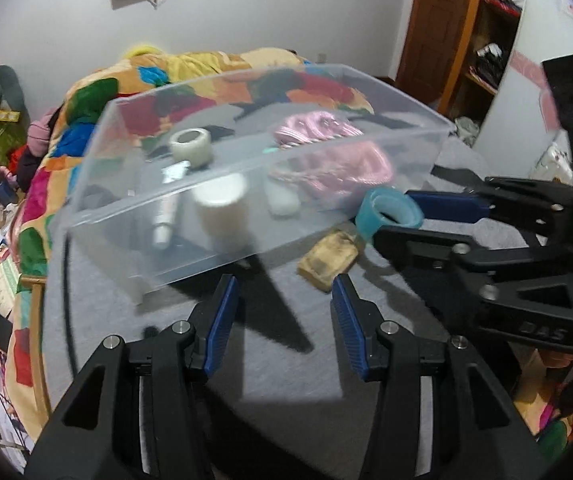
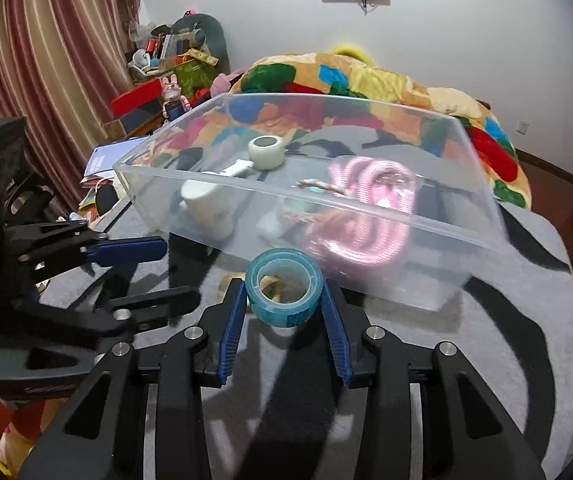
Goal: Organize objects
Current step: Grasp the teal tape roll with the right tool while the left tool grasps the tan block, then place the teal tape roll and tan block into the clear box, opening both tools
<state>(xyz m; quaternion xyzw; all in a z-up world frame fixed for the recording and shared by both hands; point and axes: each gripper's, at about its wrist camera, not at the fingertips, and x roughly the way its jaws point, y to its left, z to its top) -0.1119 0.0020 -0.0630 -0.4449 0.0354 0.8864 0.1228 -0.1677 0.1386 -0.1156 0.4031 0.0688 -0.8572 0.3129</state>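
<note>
A clear plastic bin [image 1: 246, 216] [image 2: 438, 240] stands on the grey table. Inside it lie a white tape roll [image 1: 190, 145] [image 2: 267, 152], a white cylinder [image 1: 224, 208] [image 2: 206, 208], a small tube [image 1: 166, 220] and a coiled pink cord [image 1: 334, 160] [image 2: 362, 208]. My right gripper [image 2: 284, 300] [image 1: 390, 220] is shut on a blue tape roll [image 2: 284, 288] [image 1: 390, 210], held just in front of the bin. A worn yellowish sponge [image 1: 328, 258] lies on the table under it. My left gripper [image 1: 284, 312] [image 2: 162, 272] is open and empty, in front of the bin.
A bed with a multicoloured quilt [image 1: 206, 76] [image 2: 366, 80] lies behind the table. Cluttered shelves and boxes [image 2: 166, 64] stand at the left by striped curtains [image 2: 46, 60]. A wooden cabinet [image 1: 466, 32] stands at the right. The grey table edge [image 1: 46, 320] drops off at the left.
</note>
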